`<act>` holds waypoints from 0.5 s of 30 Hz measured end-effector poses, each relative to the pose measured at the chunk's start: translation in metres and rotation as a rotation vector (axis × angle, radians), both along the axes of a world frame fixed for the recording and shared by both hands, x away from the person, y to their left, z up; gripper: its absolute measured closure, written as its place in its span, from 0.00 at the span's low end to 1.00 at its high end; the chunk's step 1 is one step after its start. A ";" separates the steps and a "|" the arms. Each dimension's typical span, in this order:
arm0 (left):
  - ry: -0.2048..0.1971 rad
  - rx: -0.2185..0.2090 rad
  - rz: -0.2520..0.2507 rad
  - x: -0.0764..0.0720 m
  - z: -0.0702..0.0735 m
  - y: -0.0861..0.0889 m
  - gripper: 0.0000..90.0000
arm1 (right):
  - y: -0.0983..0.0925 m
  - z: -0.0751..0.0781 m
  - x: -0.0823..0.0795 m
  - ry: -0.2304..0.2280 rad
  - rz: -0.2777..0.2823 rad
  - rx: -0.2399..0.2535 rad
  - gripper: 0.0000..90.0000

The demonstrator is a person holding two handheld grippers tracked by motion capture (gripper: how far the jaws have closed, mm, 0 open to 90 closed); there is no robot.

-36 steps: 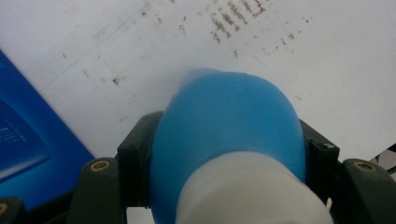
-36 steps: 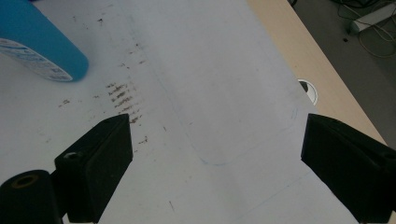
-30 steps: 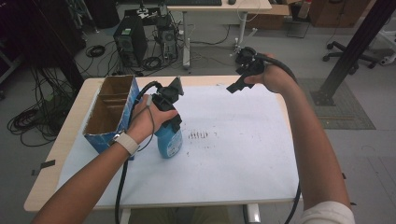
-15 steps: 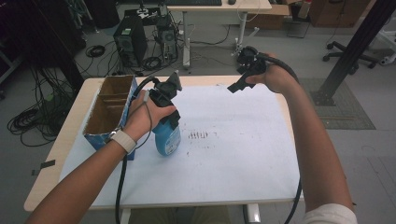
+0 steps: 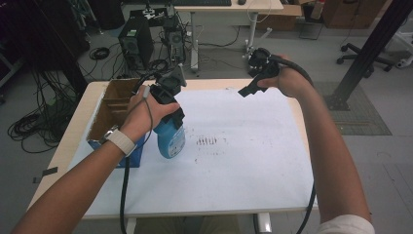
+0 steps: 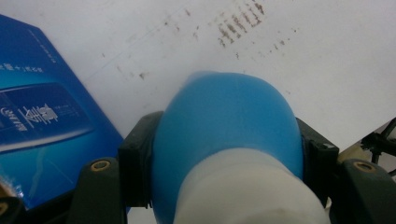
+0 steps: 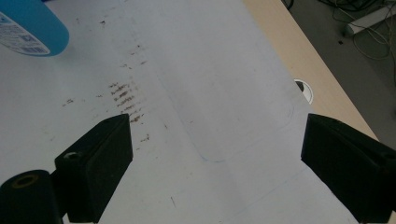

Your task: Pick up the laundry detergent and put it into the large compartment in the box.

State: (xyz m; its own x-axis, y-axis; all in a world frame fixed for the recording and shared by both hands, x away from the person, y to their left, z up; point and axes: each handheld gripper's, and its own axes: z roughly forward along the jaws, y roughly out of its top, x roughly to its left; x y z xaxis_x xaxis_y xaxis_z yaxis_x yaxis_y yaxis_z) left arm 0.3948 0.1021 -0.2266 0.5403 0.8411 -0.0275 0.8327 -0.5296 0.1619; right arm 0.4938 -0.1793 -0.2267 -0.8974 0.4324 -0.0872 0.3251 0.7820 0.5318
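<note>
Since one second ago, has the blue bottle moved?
Yes. The blue bottle, clamped in the left gripper, has risen a little: judged against the cardboard box beside it, its base now hangs higher above the white sheet.

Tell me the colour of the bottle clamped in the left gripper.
Light blue plastic bottle with a white top, clearest in the left gripper view.

The left gripper (image 5: 168, 105) is clamped shut, pointed downward from a bent wrist; the right gripper (image 7: 215, 158) is held wide open, arm outstretched.

Blue bottle (image 6: 224, 140) neck behind left claw (image 6: 224, 154)
</note>
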 end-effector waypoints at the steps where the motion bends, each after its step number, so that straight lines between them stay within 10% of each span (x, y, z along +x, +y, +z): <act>1: 0.000 0.000 -0.002 0.000 0.002 0.001 0.41 | 0.000 0.000 0.000 -0.001 0.000 0.000 0.10; 15: -0.006 0.000 0.005 -0.001 0.026 0.004 0.41 | 0.000 0.002 -0.003 -0.007 0.006 0.000 0.10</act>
State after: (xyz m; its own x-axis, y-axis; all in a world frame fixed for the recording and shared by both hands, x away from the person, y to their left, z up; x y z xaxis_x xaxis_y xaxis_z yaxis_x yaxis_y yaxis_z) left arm 0.3934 0.1063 -0.2002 0.5360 0.8439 -0.0239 0.8344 -0.5253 0.1666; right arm 0.4912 -0.1790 -0.2249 -0.8993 0.4273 -0.0930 0.3172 0.7837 0.5341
